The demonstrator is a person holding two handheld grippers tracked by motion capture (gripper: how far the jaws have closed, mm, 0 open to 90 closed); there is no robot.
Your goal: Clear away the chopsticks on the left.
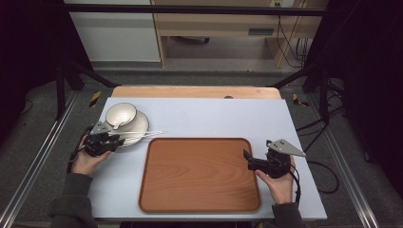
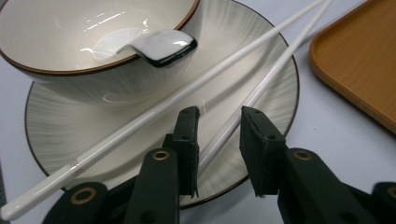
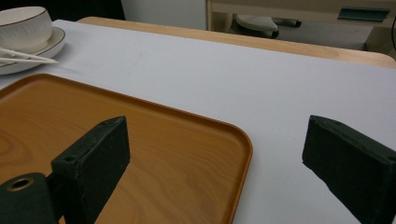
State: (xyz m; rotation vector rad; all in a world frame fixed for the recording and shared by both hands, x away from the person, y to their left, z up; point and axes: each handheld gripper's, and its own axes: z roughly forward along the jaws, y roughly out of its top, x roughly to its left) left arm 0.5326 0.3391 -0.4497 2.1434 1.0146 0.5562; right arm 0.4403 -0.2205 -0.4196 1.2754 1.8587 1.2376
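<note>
A white bowl (image 2: 93, 46) with a brown rim stands on a ribbed white plate (image 2: 275, 98), and a white spoon (image 2: 161, 45) lies in it with its handle over the rim. Two white chopsticks (image 2: 140, 119) lie across the plate toward the wooden tray (image 2: 359, 60). My left gripper (image 2: 219, 128) straddles the nearer chopstick (image 2: 261, 86) at the plate's front edge; a gap still shows beside the stick, so the jaws are open. My right gripper (image 3: 215, 154) stands wide open astride the tray's (image 3: 163, 154) right rim, with nothing held.
The tray (image 1: 199, 173) lies bare in the middle of the pale blue table cover (image 1: 214, 114), with the plate (image 1: 140, 124) at its far left corner. Black frame posts stand at both sides, and cables trail on the floor at right.
</note>
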